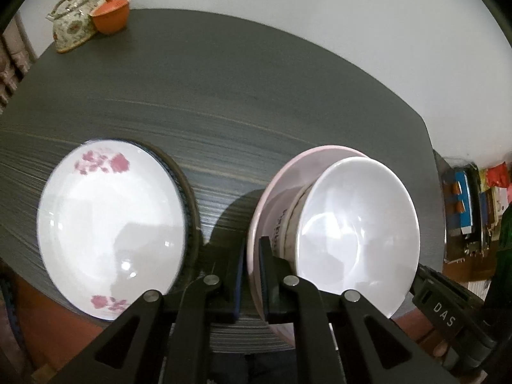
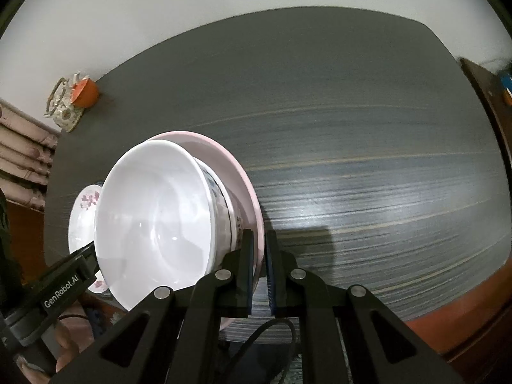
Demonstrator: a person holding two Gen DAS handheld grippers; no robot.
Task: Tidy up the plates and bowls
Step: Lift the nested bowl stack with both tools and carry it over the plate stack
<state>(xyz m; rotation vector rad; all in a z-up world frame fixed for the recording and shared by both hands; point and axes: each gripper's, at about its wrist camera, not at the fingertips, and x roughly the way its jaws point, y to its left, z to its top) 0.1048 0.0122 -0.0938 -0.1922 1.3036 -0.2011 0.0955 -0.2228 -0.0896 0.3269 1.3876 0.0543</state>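
Left wrist view: both grippers clamp the pink plate's rim.
Left gripper [image 1: 252, 275] and right gripper [image 2: 260, 272] grasp pink plate [image 1: 272, 192] carrying stacked bowls [image 1: 355, 224]; flowered plate [image 1: 108, 224] beside the left fingers looks the likely landing spot, demanding level carrying.

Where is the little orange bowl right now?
In the left wrist view, the orange bowl sits at the table's far left corner, touching the flowery teapot, far from the plates.

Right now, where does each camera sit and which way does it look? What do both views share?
Left wrist: on the left gripper, looking down at its grip on the pink plate; right gripper shows.
Right wrist: on the right gripper, clamping the pink plate's opposite rim; left gripper and fingers show.
Shared: pink plate, stacked bowls, flowered plate, teapot, table.
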